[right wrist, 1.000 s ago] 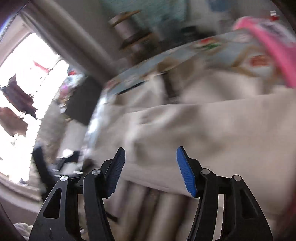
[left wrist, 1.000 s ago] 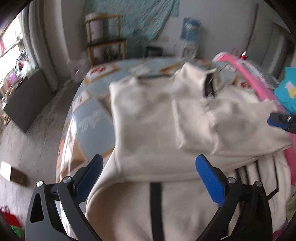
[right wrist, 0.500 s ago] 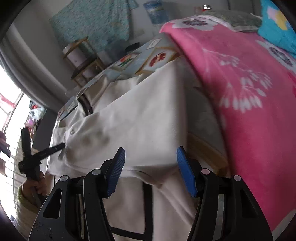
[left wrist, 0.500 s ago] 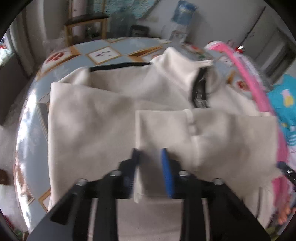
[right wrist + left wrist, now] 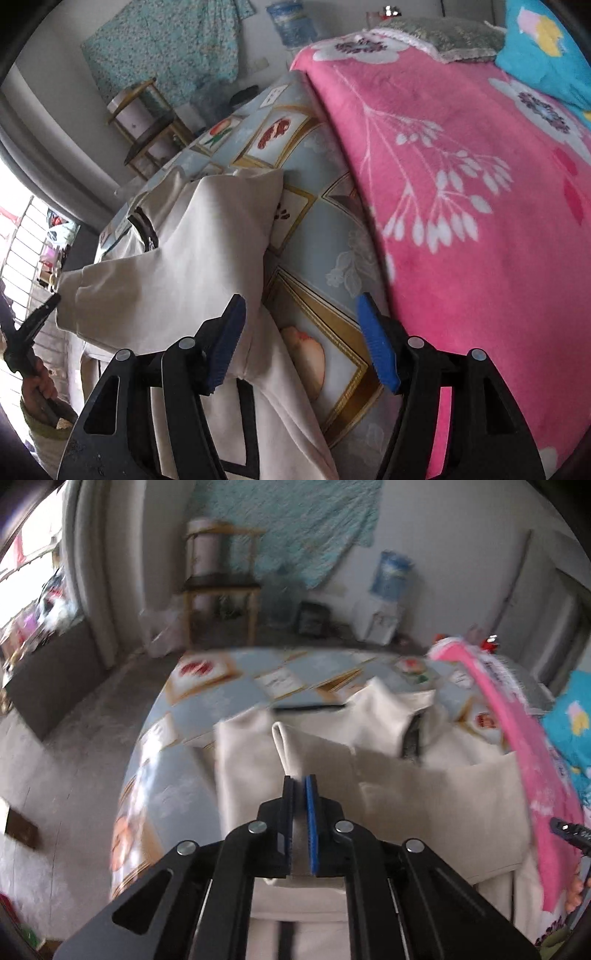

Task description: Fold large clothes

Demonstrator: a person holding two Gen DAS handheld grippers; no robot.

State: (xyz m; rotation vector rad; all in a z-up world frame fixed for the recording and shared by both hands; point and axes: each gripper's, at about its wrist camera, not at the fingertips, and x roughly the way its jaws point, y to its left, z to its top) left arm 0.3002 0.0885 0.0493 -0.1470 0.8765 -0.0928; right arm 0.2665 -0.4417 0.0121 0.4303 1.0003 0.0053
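A large cream jacket (image 5: pixel 424 805) with a black zipper at the collar (image 5: pixel 412 738) lies spread on the patterned bed sheet (image 5: pixel 177 768). My left gripper (image 5: pixel 299 781) is closing, its blue pads pinching a raised fold of the cream fabric, which stands up in a peak just beyond the tips. In the right wrist view the jacket (image 5: pixel 177 266) fills the left side. My right gripper (image 5: pixel 301 306) is opening above the sheet (image 5: pixel 314 251); its left pad sits at the jacket's right edge and no cloth lies between the jaws.
A pink flowered blanket (image 5: pixel 461 184) covers the bed's right side, with a teal pillow (image 5: pixel 546 44) behind it. A wooden stool (image 5: pixel 221 587) and a water dispenser (image 5: pixel 388 590) stand beyond the bed. The hand-held left gripper (image 5: pixel 26 339) shows at the far left.
The left jaws went from wide open to pinched on the cream fabric and pulled a fold up. The right gripper swung over to the jacket's right edge beside the pink blanket.
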